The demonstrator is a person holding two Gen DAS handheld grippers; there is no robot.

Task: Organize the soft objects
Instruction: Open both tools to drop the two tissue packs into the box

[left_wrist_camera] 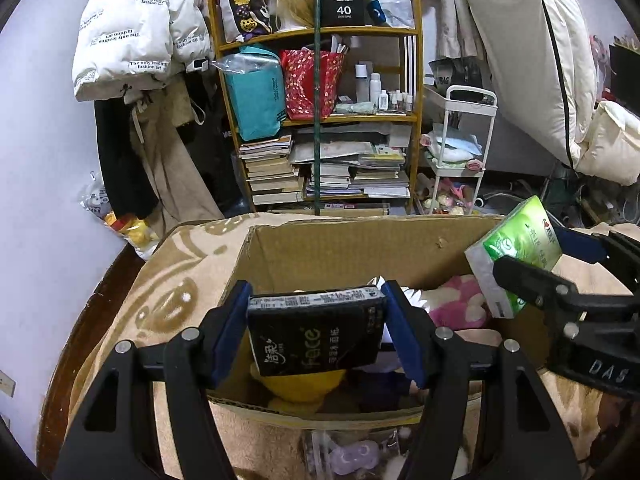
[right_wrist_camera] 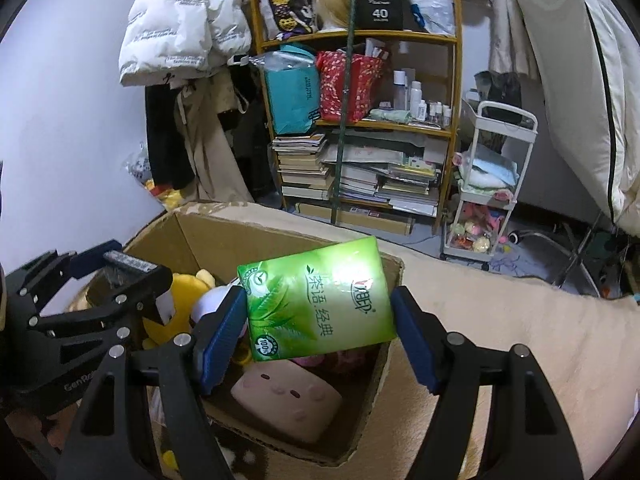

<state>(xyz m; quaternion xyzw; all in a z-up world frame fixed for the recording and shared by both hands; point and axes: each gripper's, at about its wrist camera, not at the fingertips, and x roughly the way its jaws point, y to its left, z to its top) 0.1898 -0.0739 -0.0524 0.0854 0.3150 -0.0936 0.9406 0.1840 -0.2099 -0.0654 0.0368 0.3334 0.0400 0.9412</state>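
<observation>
My left gripper [left_wrist_camera: 316, 324] is shut on a black tissue pack [left_wrist_camera: 316, 330] and holds it over the open cardboard box [left_wrist_camera: 352, 248]. My right gripper [right_wrist_camera: 320, 316] is shut on a green tissue pack [right_wrist_camera: 318, 300], also above the box [right_wrist_camera: 376, 384]; it shows in the left wrist view [left_wrist_camera: 516, 252] at the box's right side. Inside the box lie a yellow plush [right_wrist_camera: 180, 304], a pink plush [left_wrist_camera: 460, 304] and a pink pillow-like toy [right_wrist_camera: 286, 398]. The left gripper appears in the right wrist view [right_wrist_camera: 120, 268] at the left.
The box sits on a beige blanket [right_wrist_camera: 500, 320] over a bed. Behind stand a wooden shelf [left_wrist_camera: 416, 80] with books and bags, a white trolley [right_wrist_camera: 496, 184] with toys, hanging coats [left_wrist_camera: 132, 32] and a quilt [left_wrist_camera: 532, 60].
</observation>
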